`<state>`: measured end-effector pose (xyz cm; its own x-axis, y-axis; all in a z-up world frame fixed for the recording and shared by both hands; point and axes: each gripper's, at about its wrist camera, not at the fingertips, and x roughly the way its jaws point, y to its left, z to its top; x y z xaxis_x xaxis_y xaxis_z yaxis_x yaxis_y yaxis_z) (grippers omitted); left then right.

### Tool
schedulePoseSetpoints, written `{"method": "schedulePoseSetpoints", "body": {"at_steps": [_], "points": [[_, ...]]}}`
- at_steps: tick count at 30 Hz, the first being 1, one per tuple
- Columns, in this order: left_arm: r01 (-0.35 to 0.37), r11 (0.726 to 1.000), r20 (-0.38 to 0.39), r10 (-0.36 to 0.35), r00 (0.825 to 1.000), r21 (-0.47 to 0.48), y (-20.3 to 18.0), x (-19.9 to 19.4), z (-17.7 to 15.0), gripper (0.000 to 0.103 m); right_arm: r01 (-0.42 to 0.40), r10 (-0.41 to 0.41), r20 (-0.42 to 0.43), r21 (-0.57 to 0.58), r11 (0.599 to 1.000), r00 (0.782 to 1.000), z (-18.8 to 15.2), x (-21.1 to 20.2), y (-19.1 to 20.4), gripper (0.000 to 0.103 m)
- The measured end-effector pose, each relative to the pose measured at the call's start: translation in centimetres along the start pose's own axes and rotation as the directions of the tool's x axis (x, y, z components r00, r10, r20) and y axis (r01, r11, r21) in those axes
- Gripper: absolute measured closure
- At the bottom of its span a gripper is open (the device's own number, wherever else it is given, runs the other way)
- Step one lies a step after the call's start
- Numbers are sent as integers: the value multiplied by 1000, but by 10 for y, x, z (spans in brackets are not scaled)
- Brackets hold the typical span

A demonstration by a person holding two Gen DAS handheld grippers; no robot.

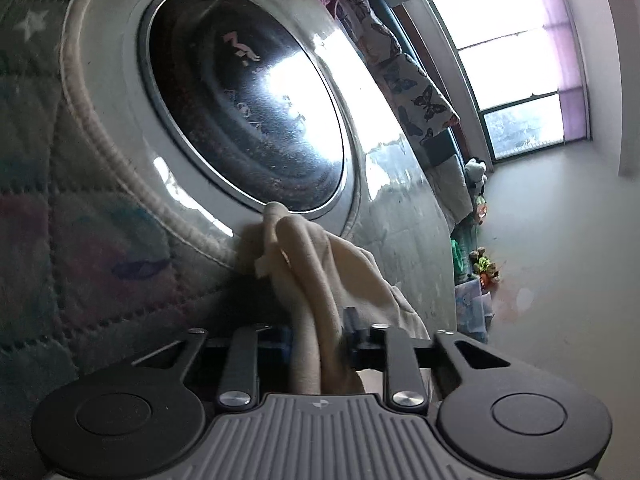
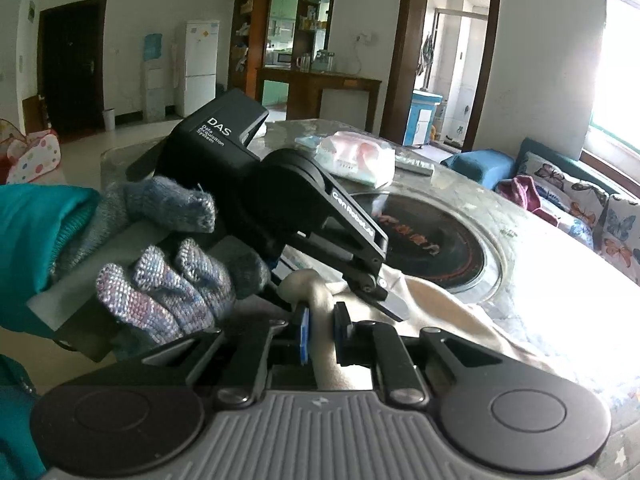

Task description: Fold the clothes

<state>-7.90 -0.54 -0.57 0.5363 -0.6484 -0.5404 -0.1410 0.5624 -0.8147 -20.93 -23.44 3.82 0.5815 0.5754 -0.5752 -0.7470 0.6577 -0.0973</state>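
In the right wrist view, the right gripper (image 2: 322, 330) was closest, its fingers (image 2: 305, 334) closed on a bunched rope of the cream garment (image 2: 452, 312), which ran straight up between them. Just beyond, touching the same bunch from the left, sat the left gripper (image 2: 390, 300), held by a gloved hand (image 2: 176, 284); its tip pressed into the cloth right next to the right gripper's grip. From that pinch the garment spread rightward and away over the worktop (image 2: 532, 240), lying loose and rumpled, its far edge lost in window glare.

In the left wrist view, the left gripper (image 1: 320, 340) held the garment (image 1: 320, 280) too: cloth filled the gap between its fingers (image 1: 352, 326), which looked clamped on it, and a twisted tail rose forward along the finger axis towards the round dark inset (image 1: 244, 112) in the worktop (image 1: 400, 208). A quilted mat (image 1: 60, 220) lay to one side.

Both grips therefore sat nearly together at one end of the garment, with its long axis trailing away to the right of the right gripper. I judged the folding barely begun: the cloth was still gathered, not flat. The coming move seemed to depend on drawing the two grips apart along that edge to open it out.

Farther off were a pack of wipes (image 2: 356, 156) on the worktop, a sofa with butterfly cushions (image 2: 560, 184), a white fridge (image 2: 198, 68) and a dark door (image 2: 72, 64).
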Motion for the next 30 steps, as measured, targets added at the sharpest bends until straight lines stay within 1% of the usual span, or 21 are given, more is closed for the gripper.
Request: {"method": "schedulePoseSetpoints", "body": {"at_steps": [2, 3, 5, 8, 10, 11, 12, 14, 17, 19, 21, 22, 24, 26, 27, 30], "points": [[-2, 1000, -2, 2, 1000, 12, 1, -1, 1, 84, -21, 22, -8, 18, 1000, 1000, -3, -4, -4, 89], [-8, 1000, -2, 8, 1000, 21, 2, -1, 1, 85, -21, 21, 1, 32, 999, 1000, -4, -8, -6, 85], [-10, 999, -1, 10, 1000, 36, 2, -2, 0, 86, -11, 10, 11, 55, 998, 1000, -9, -16, -9, 85], [-19, 998, 4, 19, 1000, 60, -2, 0, -2, 86, 46, -48, 14, 132, 990, 999, -19, -32, -26, 84], [-22, 998, 4, 21, 1000, 65, -2, -1, -2, 86, 116, -117, -5, 204, 972, 993, -30, -40, -45, 81], [-23, 997, 4, 22, 1000, 67, -2, 0, -2, 86, 161, -161, -18, 231, 960, 987, -36, -43, -56, 78], [-25, 997, 5, 25, 1000, 73, -4, 0, -2, 86, 204, -202, -34, 260, 944, 979, -43, -47, -66, 78], [-32, 996, 7, 31, 999, 86, -7, 1, -3, 86, 261, -254, -65, 346, 901, 965, -57, -53, -89, 78], [-41, 994, 11, 41, 999, 105, -12, 3, -3, 86, 335, -331, -94, 472, 816, 939, -75, -63, -123, 77], [-45, 993, 13, 43, 999, 112, -14, 4, -3, 86, 351, -356, -104, 555, 754, 929, -88, -69, -145, 77], [-47, 992, 15, 45, 999, 117, -14, 4, -4, 85, 356, -368, -113, 613, 706, 923, -100, -70, -160, 77], [-48, 991, 15, 47, 999, 122, -15, 4, -4, 85, 357, -367, -119, 622, 697, 923, -104, -67, -165, 76], [-51, 990, 16, 50, 999, 131, -16, 4, -4, 85, 365, -365, -137, 629, 686, 921, -111, -62, -172, 67], [-53, 989, 16, 52, 999, 141, -17, 4, -4, 85, 379, -362, -161, 626, 682, 918, -115, -54, -174, 66], [-55, 988, 17, 53, 998, 147, -18, 4, -4, 85, 378, -364, -157, 624, 684, 918, -116, -53, -174, 66], [-64, 983, 23, 61, 998, 174, -21, 6, -4, 85, 376, -362, -152, 606, 701, 920, -116, -51, -169, 67]]}}
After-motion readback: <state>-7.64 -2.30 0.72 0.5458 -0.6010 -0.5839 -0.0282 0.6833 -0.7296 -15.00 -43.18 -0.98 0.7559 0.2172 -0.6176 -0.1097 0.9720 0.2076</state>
